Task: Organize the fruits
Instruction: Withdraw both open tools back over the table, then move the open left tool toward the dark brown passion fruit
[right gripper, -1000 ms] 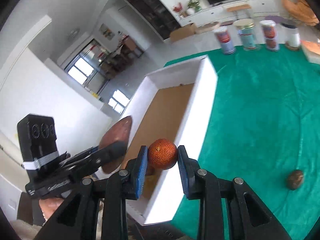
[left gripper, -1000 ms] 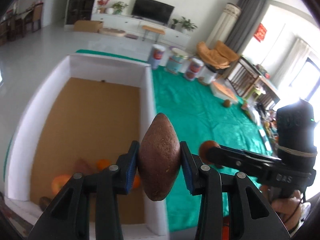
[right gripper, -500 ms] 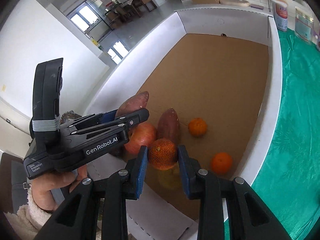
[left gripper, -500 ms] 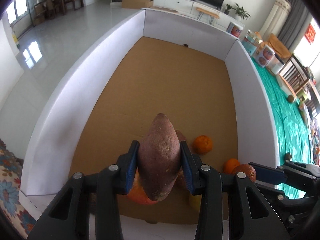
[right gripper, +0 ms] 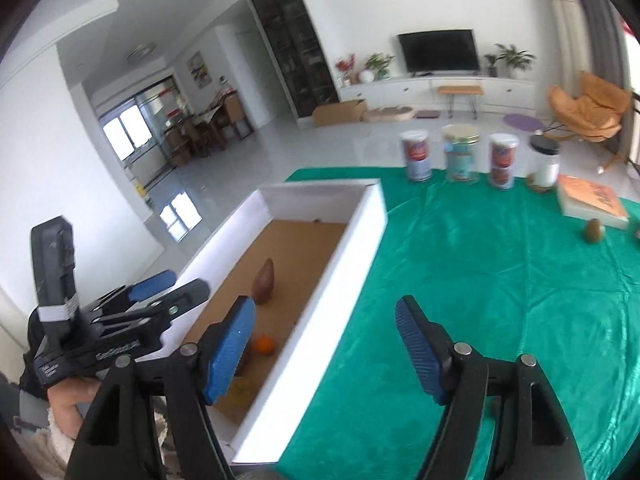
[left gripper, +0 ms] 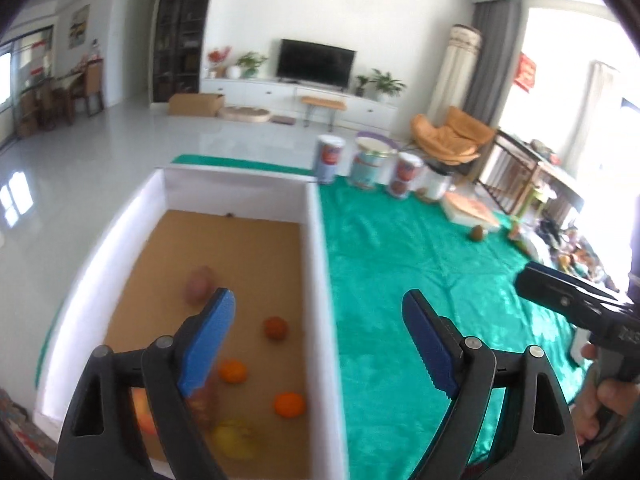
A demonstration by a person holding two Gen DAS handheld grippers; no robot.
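Item: white-walled box with brown cardboard floor [left gripper: 316, 264], collecting point for the fruit.

Left gripper [left gripper: 320, 344]: my jaws have just been spreading, nothing between them; the brown sweet potato [left gripper: 199, 285] is lying at eleven o'clock on the box floor.

Right gripper [right gripper: 326, 346]: my jaws have likewise just been opening, empty.

Dark orange fruit [left gripper: 275, 328], two bright oranges [left gripper: 289, 404] and yellow fruit [left gripper: 234, 438] are resting inside.

Outstanding: small brown fruit [right gripper: 593, 231] waiting at two o'clock on the green cloth [right gripper: 500, 280].

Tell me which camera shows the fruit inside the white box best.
The left wrist view. It looks down into the white box, showing the sweet potato, three round orange fruits such as one near the wall, and a yellow one, though blurred. The right wrist view shows only the sweet potato and one orange; the tongs hide the rest.
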